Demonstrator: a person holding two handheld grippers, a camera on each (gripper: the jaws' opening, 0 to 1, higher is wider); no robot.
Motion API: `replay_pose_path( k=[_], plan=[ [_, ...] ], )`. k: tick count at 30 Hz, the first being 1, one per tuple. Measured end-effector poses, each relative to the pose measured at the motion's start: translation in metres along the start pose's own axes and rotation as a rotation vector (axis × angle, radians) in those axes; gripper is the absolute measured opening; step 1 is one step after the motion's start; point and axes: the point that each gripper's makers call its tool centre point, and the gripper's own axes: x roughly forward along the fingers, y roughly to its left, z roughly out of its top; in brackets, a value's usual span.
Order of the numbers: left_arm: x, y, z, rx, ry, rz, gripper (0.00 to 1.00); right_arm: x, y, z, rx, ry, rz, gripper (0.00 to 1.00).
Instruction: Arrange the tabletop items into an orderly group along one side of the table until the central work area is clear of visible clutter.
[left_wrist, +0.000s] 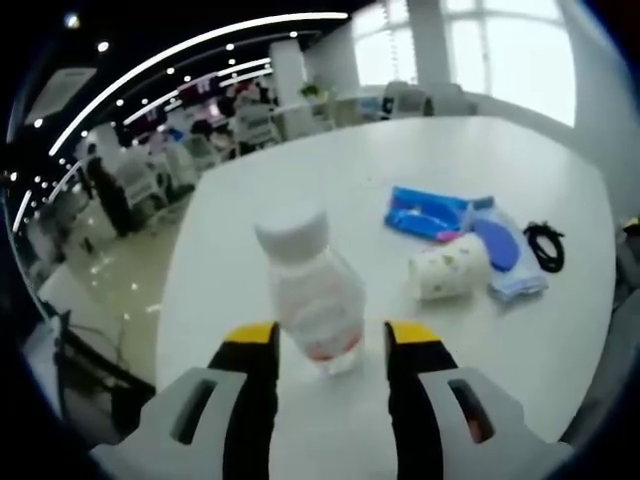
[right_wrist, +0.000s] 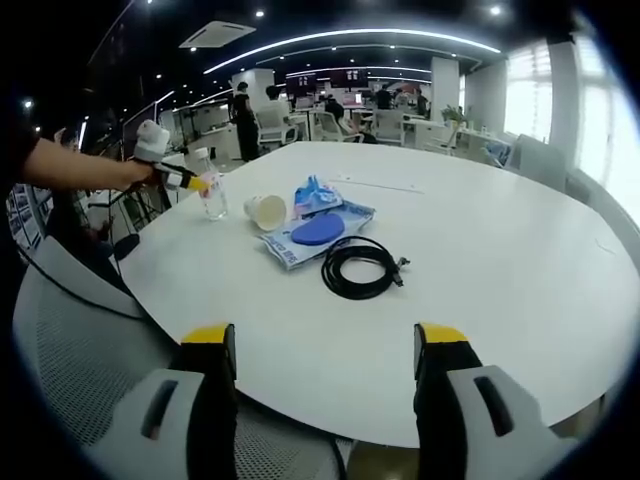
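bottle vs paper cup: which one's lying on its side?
The paper cup, tipped over beside the blue pouch, mouth sideways. The capped bottle stands upright between the left gripper jaws.

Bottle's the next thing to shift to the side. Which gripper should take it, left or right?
Left. The left gripper already has its fingers on either side of the bottle. The right gripper hangs open at the table's near edge, far from it.
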Motion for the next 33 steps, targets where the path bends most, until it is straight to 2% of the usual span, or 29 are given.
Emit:
replay_pose_path(
  k=[9,18,27,33],
  plan=[
    [-0.008,-0.018,-0.004,0.006,-0.024,-0.027,0.40,0.000,0.000,0.000,0.001,-0.001,0.000,0.72],
    [-0.009,-0.029,-0.005,-0.011,-0.023,-0.052,0.40,0.001,0.000,0.000,0.000,0.001,0.002,0.72],
    [-0.008,-0.055,-0.007,-0.004,-0.024,-0.092,0.40,0.001,-0.001,0.000,0.003,0.002,-0.001,0.72],
    [-0.005,-0.058,-0.004,-0.015,-0.036,-0.054,0.41,0.001,-0.002,0.000,0.008,0.000,-0.004,0.72]
  ],
)
